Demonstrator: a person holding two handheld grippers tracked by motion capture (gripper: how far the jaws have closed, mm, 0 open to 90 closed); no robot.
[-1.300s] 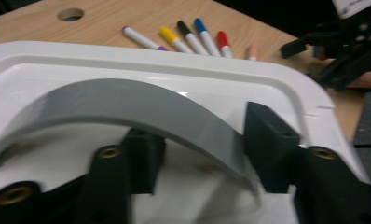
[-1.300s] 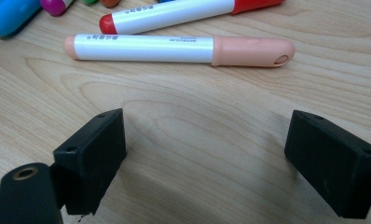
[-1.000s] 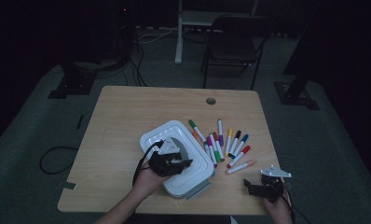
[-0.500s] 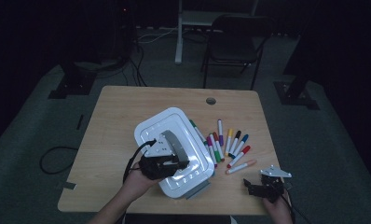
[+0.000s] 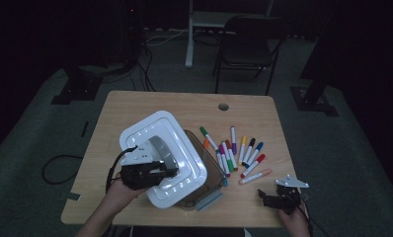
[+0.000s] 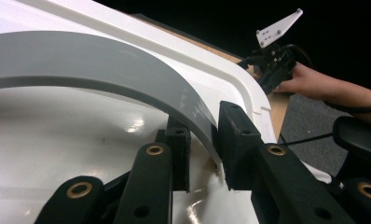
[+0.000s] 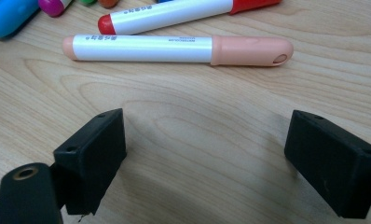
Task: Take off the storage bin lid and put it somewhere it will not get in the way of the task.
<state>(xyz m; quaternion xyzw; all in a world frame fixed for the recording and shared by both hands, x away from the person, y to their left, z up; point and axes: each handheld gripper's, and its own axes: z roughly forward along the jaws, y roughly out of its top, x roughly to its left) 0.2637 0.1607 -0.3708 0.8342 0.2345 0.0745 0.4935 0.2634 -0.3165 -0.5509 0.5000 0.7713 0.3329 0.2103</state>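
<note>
A white lid point(image 5: 155, 128) with a grey arched handle point(image 5: 162, 148) hangs tilted above the left part of a clear box point(image 5: 212, 173). My left gripper point(image 5: 167, 170) is shut on that handle. In the left gripper view both pads pinch the grey handle point(image 6: 104, 70) over the glossy lid point(image 6: 58, 130), my left gripper point(image 6: 204, 149) pressing it from each side. My right gripper point(image 5: 263, 197) rests open near the table's front right edge. In the right gripper view a peach marker point(image 7: 174, 49) lies just beyond my right gripper point(image 7: 204, 154), with bare wood between the jaws.
Several coloured markers point(image 5: 234, 153) lie fanned out on the wooden table point(image 5: 135, 103) to the right of the box, with a red one point(image 7: 174, 14) behind the peach one. A chair point(image 5: 249, 39) and a desk leg stand beyond the table's far edge.
The left gripper has lifted the lid by its handle, up and to the left, and the box underneath has come into sight. The right gripper has stayed put.
</note>
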